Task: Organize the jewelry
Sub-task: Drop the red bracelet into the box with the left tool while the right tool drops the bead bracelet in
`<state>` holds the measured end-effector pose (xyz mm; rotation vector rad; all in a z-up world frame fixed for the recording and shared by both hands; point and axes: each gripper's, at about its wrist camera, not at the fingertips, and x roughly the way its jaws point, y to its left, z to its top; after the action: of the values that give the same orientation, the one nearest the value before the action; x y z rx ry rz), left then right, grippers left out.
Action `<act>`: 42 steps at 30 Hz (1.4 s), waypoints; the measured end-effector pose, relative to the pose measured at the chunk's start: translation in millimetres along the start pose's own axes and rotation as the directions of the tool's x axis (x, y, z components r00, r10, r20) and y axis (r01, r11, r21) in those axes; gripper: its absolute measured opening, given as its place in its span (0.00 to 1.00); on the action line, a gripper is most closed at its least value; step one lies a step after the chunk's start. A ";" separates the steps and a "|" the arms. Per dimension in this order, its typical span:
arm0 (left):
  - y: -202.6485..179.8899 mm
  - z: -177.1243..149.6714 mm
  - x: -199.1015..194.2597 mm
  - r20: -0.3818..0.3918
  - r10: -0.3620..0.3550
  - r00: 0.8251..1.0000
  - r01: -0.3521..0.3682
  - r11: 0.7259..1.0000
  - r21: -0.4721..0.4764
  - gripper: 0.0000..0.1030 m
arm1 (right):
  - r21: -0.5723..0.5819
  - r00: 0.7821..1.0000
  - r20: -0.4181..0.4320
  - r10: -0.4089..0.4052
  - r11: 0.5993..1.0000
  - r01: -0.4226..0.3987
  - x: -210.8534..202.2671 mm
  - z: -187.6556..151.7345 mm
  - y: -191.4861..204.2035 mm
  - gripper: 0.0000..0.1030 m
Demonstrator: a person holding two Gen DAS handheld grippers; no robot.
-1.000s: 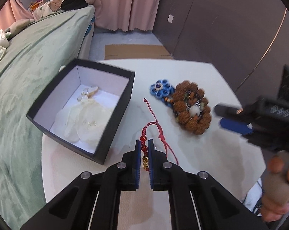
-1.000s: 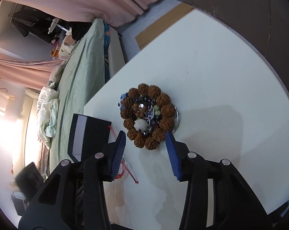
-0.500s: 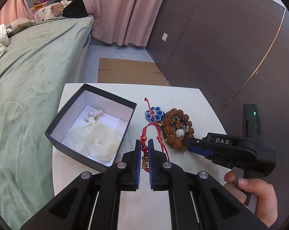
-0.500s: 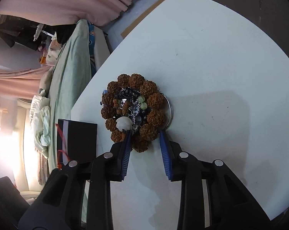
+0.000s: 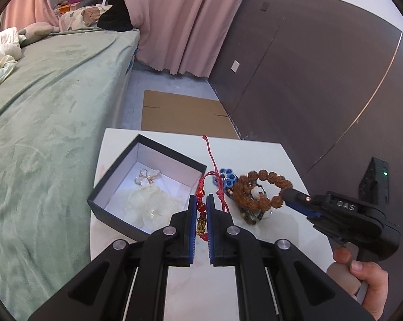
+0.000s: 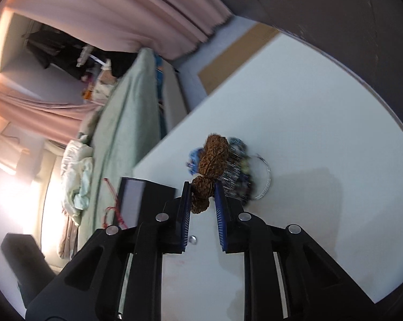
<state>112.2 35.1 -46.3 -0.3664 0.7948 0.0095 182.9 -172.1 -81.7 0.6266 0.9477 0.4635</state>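
While clamping red bracelet (image 5: 200, 208), left hand-held gripper (image 5: 201, 208) beside black box (image 5: 113, 184).

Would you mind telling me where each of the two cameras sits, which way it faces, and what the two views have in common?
Left wrist: rides on the left gripper, looking forward and down along its fingers, which are shut on the red cord bracelet; beyond lie the black box and the right gripper in a hand.
Right wrist: rides on the right gripper, looking down at the white table; its jaws, just closing, pinch the brown bead bracelet.
Shared: table, box, both bracelets, green bed, pink curtain.
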 end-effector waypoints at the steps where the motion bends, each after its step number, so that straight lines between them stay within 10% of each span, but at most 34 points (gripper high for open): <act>1: 1.8 1.3 -1.1 0.005 0.000 1.000 0.000 1.000 -0.005 0.05 | -0.006 1.000 0.010 0.017 1.000 -0.017 -2.4 0.6 2.2 0.18; 18: 55.7 20.8 -2.3 0.048 0.032 0.998 -0.025 0.989 -0.146 0.06 | -0.086 0.964 0.085 0.253 0.965 -0.246 -21.8 -0.1 45.6 0.17; 21: 63.8 20.7 1.2 0.027 0.037 0.999 -0.031 0.985 -0.171 0.29 | -0.091 0.952 0.083 0.295 0.954 -0.287 -18.9 -2.6 52.8 0.17; 23: 67.8 20.6 -7.1 0.068 0.048 0.997 -0.034 0.982 -0.187 0.62 | -0.092 0.946 0.079 0.313 0.948 -0.306 -16.0 -4.2 57.0 0.17; 42: 94.3 22.4 -32.1 0.112 0.063 0.992 -0.034 0.970 -0.239 0.74 | -0.170 0.953 0.066 0.297 0.944 -0.283 22.0 -26.2 105.2 0.17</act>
<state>91.5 134.8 -39.5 -0.5676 0.6853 0.1724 161.8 -73.9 -35.2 0.6393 0.7252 0.7600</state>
